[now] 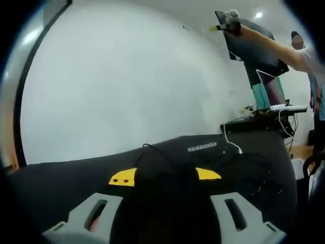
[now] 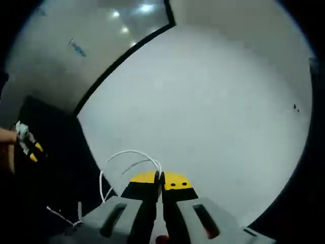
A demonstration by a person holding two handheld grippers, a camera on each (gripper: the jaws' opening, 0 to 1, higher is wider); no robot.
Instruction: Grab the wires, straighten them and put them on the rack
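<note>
My right gripper is shut on a thin white wire; the wire loops out to the left of the yellow tips and trails down toward the black table. In the left gripper view the same gripper is raised high at the upper right on a person's outstretched arm. My left gripper stands open low over the black table, its yellow tips wide apart. A thin black wire lies just beyond them. The left gripper also appears at the left edge of the right gripper view.
A grey power strip and a white cable lie on the far part of the table. Behind it at the right stand a dark monitor and a cluttered desk. A plain white wall lies ahead.
</note>
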